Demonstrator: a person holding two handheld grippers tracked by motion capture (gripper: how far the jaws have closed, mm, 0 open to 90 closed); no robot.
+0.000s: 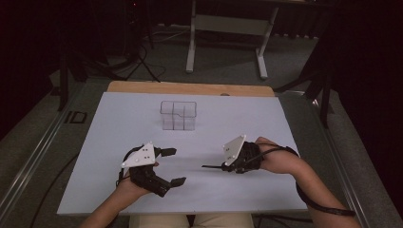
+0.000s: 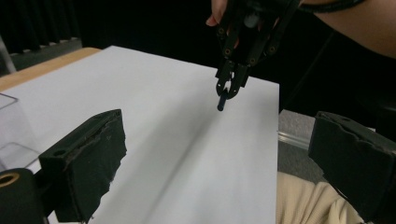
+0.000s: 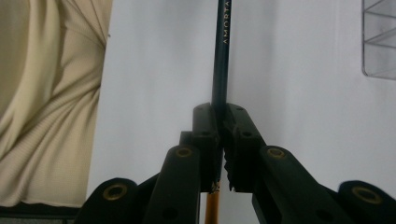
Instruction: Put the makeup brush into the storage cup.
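My right gripper (image 1: 228, 166) is shut on a dark pencil (image 1: 211, 166) that sticks out to the left, level above the white board (image 1: 119, 118). In the right gripper view the jaws (image 3: 223, 112) pinch the pencil (image 3: 221, 56), whose shaft runs straight ahead with pale lettering on it. My left gripper (image 1: 173, 166) hovers at the front left, jaws wide apart with nothing between them. The left gripper view looks between its own jaws (image 2: 219, 163) toward the right gripper (image 2: 232, 83) and the pencil's end (image 2: 222, 103).
A clear plastic box with several compartments (image 1: 178, 115) stands at the board's back middle, also at the edge of the right gripper view (image 3: 379, 42) and the left gripper view (image 2: 9, 126). A wooden table edge (image 1: 190, 88) lies behind. Beige trousers (image 3: 46, 93) are below the front edge.
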